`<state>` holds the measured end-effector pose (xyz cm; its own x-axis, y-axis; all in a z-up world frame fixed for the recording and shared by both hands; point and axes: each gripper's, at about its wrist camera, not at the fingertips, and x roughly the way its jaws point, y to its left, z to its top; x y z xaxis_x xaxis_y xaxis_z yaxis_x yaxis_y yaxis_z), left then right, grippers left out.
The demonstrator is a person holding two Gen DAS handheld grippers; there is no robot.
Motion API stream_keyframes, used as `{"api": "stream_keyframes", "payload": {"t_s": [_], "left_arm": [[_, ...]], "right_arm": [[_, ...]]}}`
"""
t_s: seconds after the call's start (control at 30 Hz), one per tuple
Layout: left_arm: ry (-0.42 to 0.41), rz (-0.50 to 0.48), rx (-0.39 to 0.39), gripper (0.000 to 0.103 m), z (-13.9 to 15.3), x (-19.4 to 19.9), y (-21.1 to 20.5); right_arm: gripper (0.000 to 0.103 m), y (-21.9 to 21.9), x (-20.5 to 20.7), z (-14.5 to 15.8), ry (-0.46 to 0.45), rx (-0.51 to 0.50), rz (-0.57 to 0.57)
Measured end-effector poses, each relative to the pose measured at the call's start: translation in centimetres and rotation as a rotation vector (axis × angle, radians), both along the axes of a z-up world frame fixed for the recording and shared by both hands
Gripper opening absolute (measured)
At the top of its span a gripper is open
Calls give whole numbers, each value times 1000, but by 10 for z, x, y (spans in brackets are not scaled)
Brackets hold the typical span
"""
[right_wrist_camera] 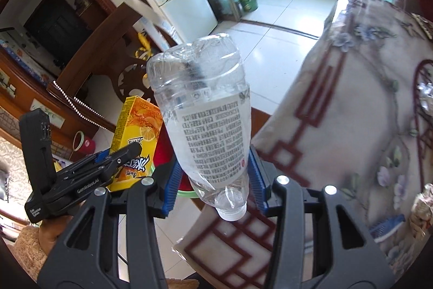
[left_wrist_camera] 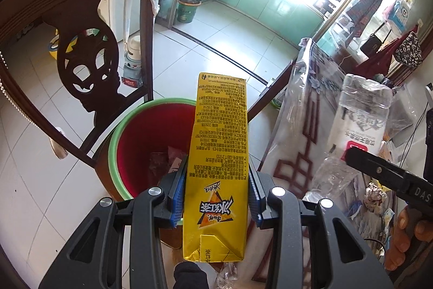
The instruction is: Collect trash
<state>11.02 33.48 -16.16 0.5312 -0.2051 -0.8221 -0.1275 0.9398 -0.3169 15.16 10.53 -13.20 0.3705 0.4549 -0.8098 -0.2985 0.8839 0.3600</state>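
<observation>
Left hand-held gripper (left_wrist_camera: 216,191): clamped on a yellow drink carton (left_wrist_camera: 216,159), blue pads pressing its two narrow sides near the lower half, so most of the carton juts out ahead of the fingers.

Carton: print reads upside down from behind the gripper; it hangs tilted downward, its far end above the mouth of the bin.

Bin (left_wrist_camera: 127,137): red inside with a green rim, standing on the floor just ahead of and below the left gripper, tucked between a dark wooden chair (left_wrist_camera: 81,26) and the table (left_wrist_camera: 305,126). Some wrappers already lie in the bottom.

Right hand-held gripper (right_wrist_camera: 213,180): closed around a crumpled clear bottle (right_wrist_camera: 203,110), gripped low on the body near the neck, white cap (right_wrist_camera: 231,213) pointing back toward the hand and the dented base leading forward.

Bottle: looks empty and soft, so I'd guess the grip squashes it a little; it sits to the right of the carton, beside the table edge.

Why held so: both pieces are carried long end first, which I take as lining them up to drop straight in.

Table: covered in a flowered cloth under clear plastic, to the right of both grippers; more scraps (left_wrist_camera: 374,194) remain on it.

Stage: two items in hand, neither released yet.

Risk: the carton is nearer the opening; the bottle seems off to the side of the rim.
</observation>
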Motion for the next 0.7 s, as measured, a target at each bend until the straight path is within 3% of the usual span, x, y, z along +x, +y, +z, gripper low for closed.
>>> {"api": "stream_keyframes", "payload": {"t_s": [0.27, 0.7], "left_arm": [[25, 75, -11, 36, -9, -2, 22], [39, 84, -17, 36, -13, 1, 26]], "right_arm": [[44, 37, 22, -21, 77, 8, 79], [48, 70, 35, -32, 38, 26, 87]]}}
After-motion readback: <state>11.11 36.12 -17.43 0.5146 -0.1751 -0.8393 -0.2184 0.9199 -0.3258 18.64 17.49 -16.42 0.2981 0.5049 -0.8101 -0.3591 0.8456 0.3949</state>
